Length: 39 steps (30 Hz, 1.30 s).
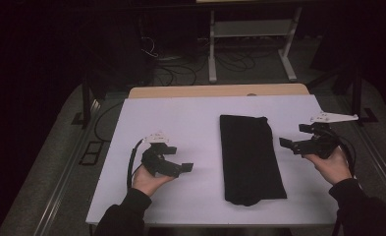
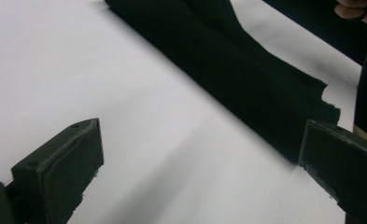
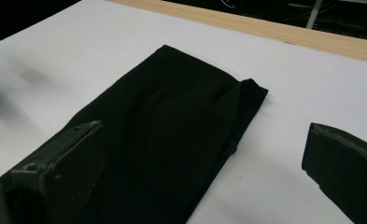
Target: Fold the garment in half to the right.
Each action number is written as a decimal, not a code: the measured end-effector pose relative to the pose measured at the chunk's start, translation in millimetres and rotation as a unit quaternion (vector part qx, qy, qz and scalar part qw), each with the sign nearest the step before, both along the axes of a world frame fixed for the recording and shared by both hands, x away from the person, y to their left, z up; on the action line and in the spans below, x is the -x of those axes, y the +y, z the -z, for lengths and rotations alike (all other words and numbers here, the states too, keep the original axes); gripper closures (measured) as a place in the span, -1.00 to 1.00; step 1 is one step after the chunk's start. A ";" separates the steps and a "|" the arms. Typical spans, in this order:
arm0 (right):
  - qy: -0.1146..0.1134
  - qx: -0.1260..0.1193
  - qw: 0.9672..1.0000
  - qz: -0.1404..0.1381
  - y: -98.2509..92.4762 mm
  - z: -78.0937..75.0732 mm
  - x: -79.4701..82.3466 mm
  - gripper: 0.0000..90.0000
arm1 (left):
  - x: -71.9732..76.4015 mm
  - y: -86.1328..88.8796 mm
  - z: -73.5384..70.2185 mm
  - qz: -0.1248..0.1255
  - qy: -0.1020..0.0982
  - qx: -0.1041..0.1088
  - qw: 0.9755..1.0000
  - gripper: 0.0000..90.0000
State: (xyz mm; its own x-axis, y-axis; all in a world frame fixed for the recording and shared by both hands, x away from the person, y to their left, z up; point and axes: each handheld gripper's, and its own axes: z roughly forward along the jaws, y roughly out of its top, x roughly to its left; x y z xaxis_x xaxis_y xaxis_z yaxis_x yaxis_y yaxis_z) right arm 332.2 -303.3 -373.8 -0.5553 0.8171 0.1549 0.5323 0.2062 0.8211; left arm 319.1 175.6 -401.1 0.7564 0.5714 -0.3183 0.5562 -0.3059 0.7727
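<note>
Between my two hand-held grippers a black folded cloth (image 1: pixel 251 158) is lying flat on the white worktop (image 1: pixel 180 118), its long axis running away from me, its near end close to the front edge; I am holding the left hand-held gripper (image 1: pixel 183 167) just above the sheet, a little apart from the cloth's left edge, jaws standing wide with nothing between them; in the left gripper view the cloth (image 2: pixel 246 79) is crossing ahead of those jaws as a dark band. I am keeping the right hand-held gripper (image 1: pixel 287 144) just beside the cloth's right edge, also spread wide and empty; in the right gripper view the far end of the cloth (image 3: pixel 172 130) is showing a small folded-over corner, with the wooden edge (image 3: pixel 284 35) of the worktop beyond.

I am judging the step in hand to be the approach for a grasp on the cloth, probably for another fold; to do it well I am planning to bring each lower jaw down flat against the worktop, sliding it under the edge so that all layers are caught together; I am aiming both grips at matching points along the cloth, so the lift is staying even and the fold is landing square.
</note>
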 end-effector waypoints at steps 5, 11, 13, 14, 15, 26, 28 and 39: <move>0.001 0.002 1.000 0.001 -2.5 3.1 5.9 -1.00 | 1.4 11.2 0.0 -0.013 -0.005 0.005 1.000 -1.00; -0.002 0.004 1.000 0.002 -5.7 4.6 13.2 -1.00 | 5.5 24.3 -1.5 -0.026 -0.015 0.005 1.000 -1.00; 0.000 0.005 1.000 0.003 -6.5 5.1 15.9 -1.00 | 6.6 30.5 -0.8 -0.034 -0.014 0.004 0.999 -1.00; -0.002 0.006 1.000 0.002 -7.0 5.3 17.2 -1.00 | 7.1 32.5 -0.5 -0.037 -0.014 0.005 0.999 -1.00; -0.003 0.005 1.000 0.003 -7.3 5.6 18.2 -1.00 | 7.7 36.3 -0.2 -0.040 -0.015 0.005 0.999 -1.00; 0.000 0.003 1.000 0.001 -11.7 14.7 29.6 -1.00 | 12.8 58.5 5.6 -0.061 -0.027 0.009 0.998 -1.00; 0.001 0.002 1.000 0.003 -13.1 16.7 31.8 -1.00 | 13.0 61.5 6.6 -0.062 -0.029 0.007 0.998 -1.00; 0.004 0.001 1.000 0.004 -17.9 25.5 43.8 -1.00 | 15.2 82.1 11.0 -0.089 -0.034 0.007 0.995 -1.00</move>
